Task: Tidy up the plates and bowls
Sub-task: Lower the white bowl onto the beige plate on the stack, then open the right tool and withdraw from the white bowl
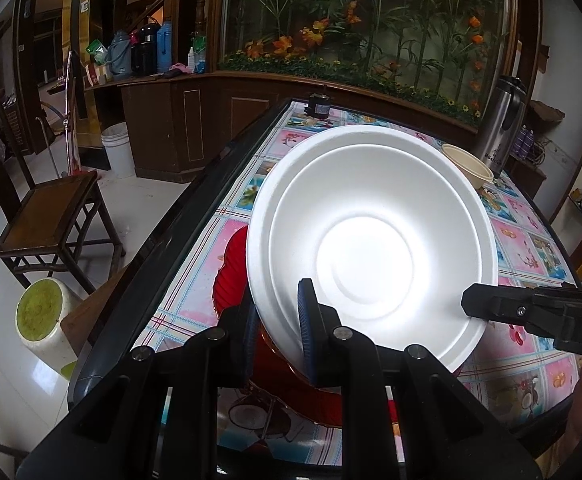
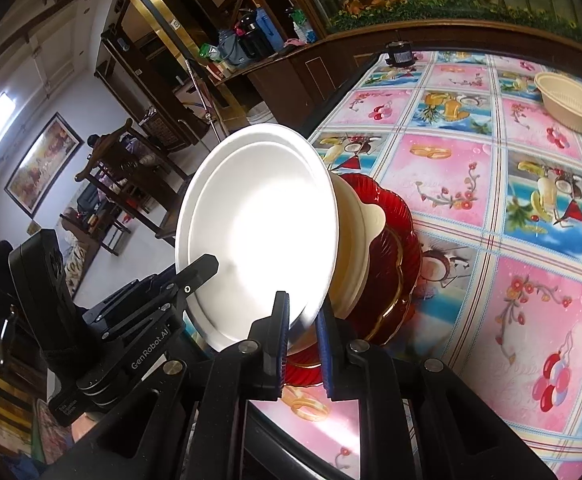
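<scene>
Both grippers are clamping the rim of one tilted white bowl (image 1: 371, 240): the left gripper (image 1: 279, 328) is pinching its edge at seven o'clock, while the right gripper (image 2: 303, 336) is pinching it at five o'clock. The bowl is tilting over a red plate (image 2: 395, 248) on the table (image 2: 491, 200). A cream bowl (image 2: 571, 104) is sitting at two o'clock.

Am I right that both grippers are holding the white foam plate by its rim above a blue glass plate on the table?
Not quite: the glass plate under the white foam plate is red, not blue, as the right wrist view shows. The left gripper and right gripper do each clamp its rim.
</scene>
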